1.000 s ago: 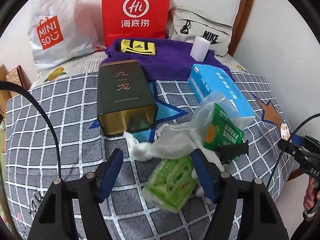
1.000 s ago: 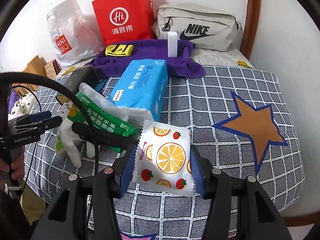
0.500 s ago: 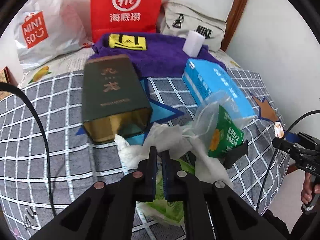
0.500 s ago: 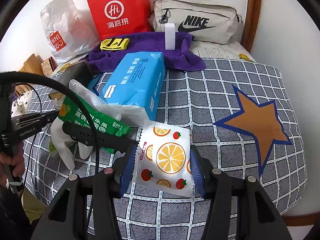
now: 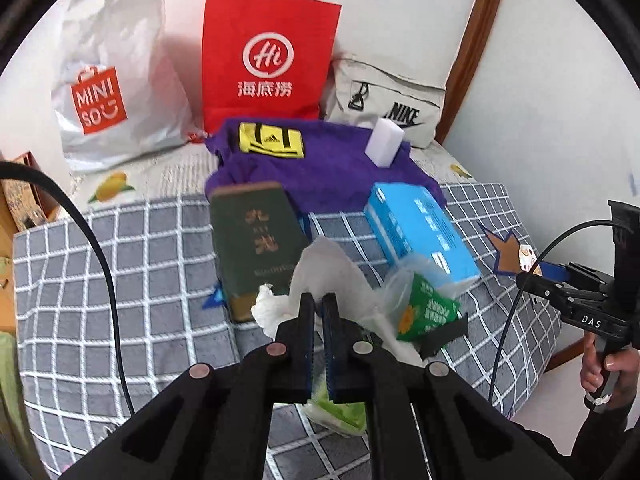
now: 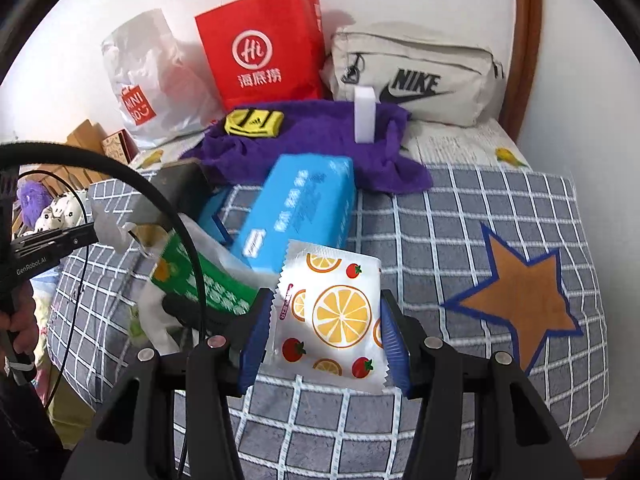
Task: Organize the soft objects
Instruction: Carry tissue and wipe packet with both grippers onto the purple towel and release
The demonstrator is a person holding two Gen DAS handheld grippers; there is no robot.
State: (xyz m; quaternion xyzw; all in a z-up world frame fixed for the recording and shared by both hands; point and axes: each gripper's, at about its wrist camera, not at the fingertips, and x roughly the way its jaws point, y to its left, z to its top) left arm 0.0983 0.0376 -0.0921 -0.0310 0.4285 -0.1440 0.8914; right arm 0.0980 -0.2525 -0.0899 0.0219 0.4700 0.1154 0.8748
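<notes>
My left gripper (image 5: 318,300) is shut on a crumpled white tissue (image 5: 325,270) and holds it above the checked bedspread (image 5: 120,264). A green tissue pack (image 5: 426,312) in clear plastic lies to its right, another green pack (image 5: 340,412) below it. My right gripper (image 6: 327,300) is shut on a white wipes packet (image 6: 334,312) printed with oranges and tomatoes. A blue tissue pack (image 6: 304,208) lies beyond it, also in the left wrist view (image 5: 420,228). A purple towel (image 5: 320,160) carries a yellow sock (image 5: 272,140) and a white sponge (image 5: 386,142).
A dark green tin (image 5: 256,240) lies on the bed left of the tissue. A red paper bag (image 5: 268,64), a Miniso bag (image 5: 108,80) and a beige Nike bag (image 6: 416,76) stand against the wall. The bed edge is at the right.
My left gripper closed on the white tissue and lifted it up and back. The right gripper still holds the wipes packet and barely moved.
</notes>
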